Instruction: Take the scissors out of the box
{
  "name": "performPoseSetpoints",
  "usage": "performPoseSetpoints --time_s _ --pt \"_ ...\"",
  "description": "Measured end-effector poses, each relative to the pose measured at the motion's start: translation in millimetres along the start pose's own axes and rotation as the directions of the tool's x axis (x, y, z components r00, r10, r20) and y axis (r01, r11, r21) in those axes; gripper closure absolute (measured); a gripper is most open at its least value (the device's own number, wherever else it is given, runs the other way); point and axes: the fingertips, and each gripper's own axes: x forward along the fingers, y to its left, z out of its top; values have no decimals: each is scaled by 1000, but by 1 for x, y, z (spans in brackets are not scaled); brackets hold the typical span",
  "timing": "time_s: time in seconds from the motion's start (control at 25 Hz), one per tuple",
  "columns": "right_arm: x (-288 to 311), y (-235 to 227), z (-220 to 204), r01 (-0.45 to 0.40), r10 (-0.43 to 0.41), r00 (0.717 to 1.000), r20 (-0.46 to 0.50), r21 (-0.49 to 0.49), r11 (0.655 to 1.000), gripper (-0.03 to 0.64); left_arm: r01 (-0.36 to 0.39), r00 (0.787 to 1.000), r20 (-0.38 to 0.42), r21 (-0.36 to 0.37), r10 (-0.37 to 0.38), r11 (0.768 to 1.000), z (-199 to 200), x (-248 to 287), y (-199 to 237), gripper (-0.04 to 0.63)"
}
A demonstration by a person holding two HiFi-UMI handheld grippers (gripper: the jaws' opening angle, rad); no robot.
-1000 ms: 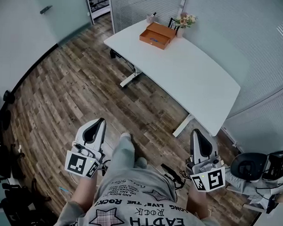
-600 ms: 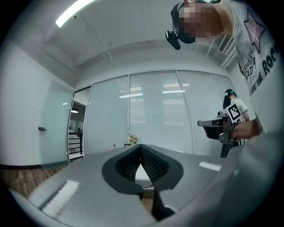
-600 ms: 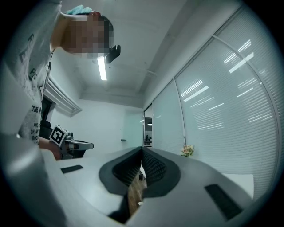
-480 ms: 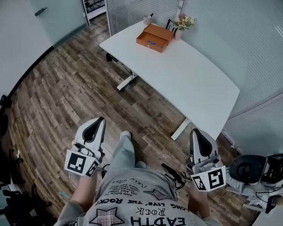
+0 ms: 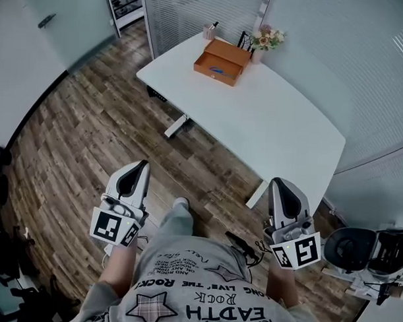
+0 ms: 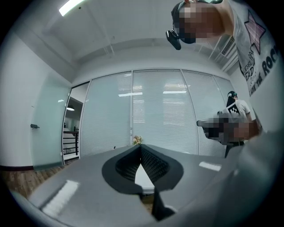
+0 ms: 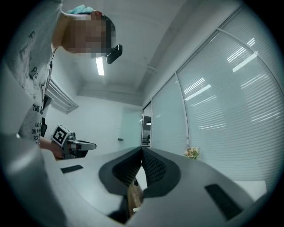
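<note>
Over the last second I have walked the rig forward. The white worktop (image 5: 282, 127) now sits larger and nearer in the head view, and its near corner is just ahead of the right gripper (image 5: 280, 184). The left gripper (image 5: 141, 167) is out over the wooden floor (image 5: 90, 133).

Both grippers point level at the worktop. Their fingers are pressed together at the tips with nothing between them, which each gripper view shows plainly.

The orange box (image 5: 222, 60) sits open at the far end of the worktop, near the flowers (image 5: 268, 38) and well apart from both grippers. A small bluish shape inside it is, I judge, the scissors (image 5: 218, 70); it is too small to be sure.

So the task proper has not begun. I still have to close the distance and open the fingers before any reach.
</note>
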Motion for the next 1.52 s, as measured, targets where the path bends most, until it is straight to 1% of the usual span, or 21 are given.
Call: performPoseSetpoints --time_s 0.2,0.4,0.64,0.8,1.04,1.16,1.32,1.52 --pt "56 -5 0 35 -35 999 14 5 999 603 36 999 9 13 -36 999 5 37 50 586" --pt "108 -5 -4 59 -60 998 16 13 998 603 59 998 7 7 -59 998 3 67 99 586" --pt "155 -1 -3 84 -85 996 30 28 996 603 83 997 -5 7 -83 997 -3 84 142 586" --pt "172 2 -4 78 -79 997 28 27 997 603 78 997 -14 -5 -78 997 -10 88 157 586" --pt "191 -15 -20 74 -74 997 8 45 996 603 64 997 -39 -25 -64 998 -26 102 165 586" --pt "208 -31 -27 69 -70 998 8 37 997 603 53 998 -33 -27 -54 998 -29 115 173 586" --pt "237 -57 -33 56 -56 998 16 41 998 603 19 999 -37 -24 -20 1000 -32 137 190 586" --pt "283 -90 -40 21 -22 1000 9 47 999 603 -4 999 -36 -13 4 1000 -27 184 210 586"
